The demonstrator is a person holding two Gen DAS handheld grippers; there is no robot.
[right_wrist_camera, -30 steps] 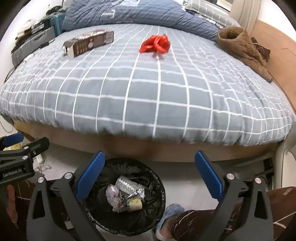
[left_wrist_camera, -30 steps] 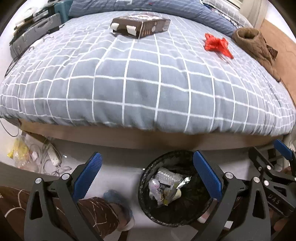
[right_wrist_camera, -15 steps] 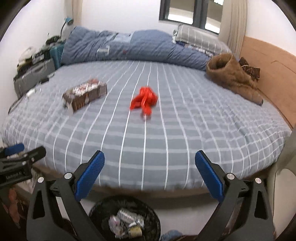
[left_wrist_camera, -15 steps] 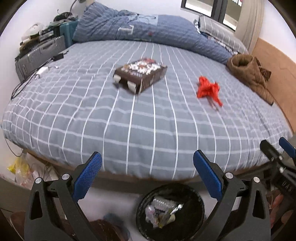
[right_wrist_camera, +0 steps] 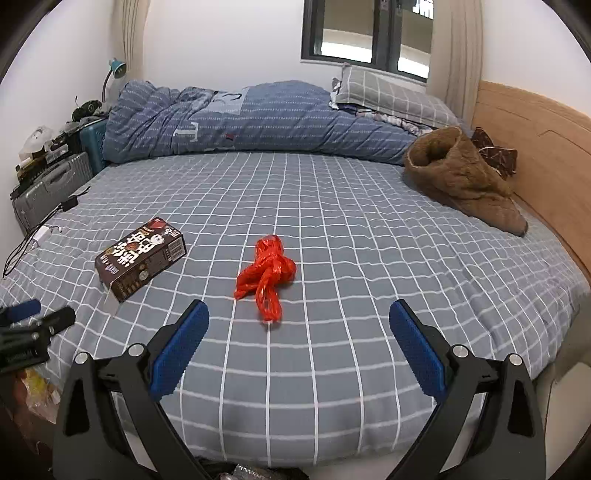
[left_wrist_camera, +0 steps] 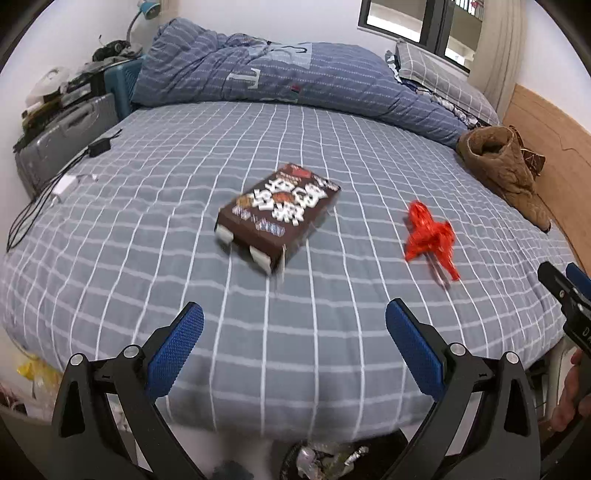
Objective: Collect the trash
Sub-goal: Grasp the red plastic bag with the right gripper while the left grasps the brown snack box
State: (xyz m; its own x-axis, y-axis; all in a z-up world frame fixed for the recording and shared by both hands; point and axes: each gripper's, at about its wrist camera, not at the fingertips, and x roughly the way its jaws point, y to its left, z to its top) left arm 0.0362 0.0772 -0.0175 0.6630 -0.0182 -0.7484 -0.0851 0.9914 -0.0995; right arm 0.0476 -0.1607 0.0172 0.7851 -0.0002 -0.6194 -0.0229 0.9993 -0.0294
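Both grippers are hovering over the near edge of a bed (left_wrist_camera: 147, 206) covered in a grey sheet with a white grid. The left gripper (left_wrist_camera: 294, 349) is holding its blue-padded fingers spread wide with nothing between them; the right gripper (right_wrist_camera: 298, 347) is doing the same. A brown printed carton (left_wrist_camera: 279, 216) is lying flat on the sheet ahead of the left gripper, and a crumpled red plastic bag (right_wrist_camera: 267, 277) is lying near it, directly ahead of the right gripper. A rumpled blue duvet (right_wrist_camera: 255, 118) is stretching along the far side, with a grey checked pillow (right_wrist_camera: 391, 98) beside it under the window (right_wrist_camera: 365, 31). A brown fleece garment (right_wrist_camera: 461, 181) is resting against the wooden headboard (right_wrist_camera: 535, 147). A grey suitcase (left_wrist_camera: 62, 140) is standing at the bed's left side. A trash bin (left_wrist_camera: 325, 459) of wrappers is showing just below the mattress edge.
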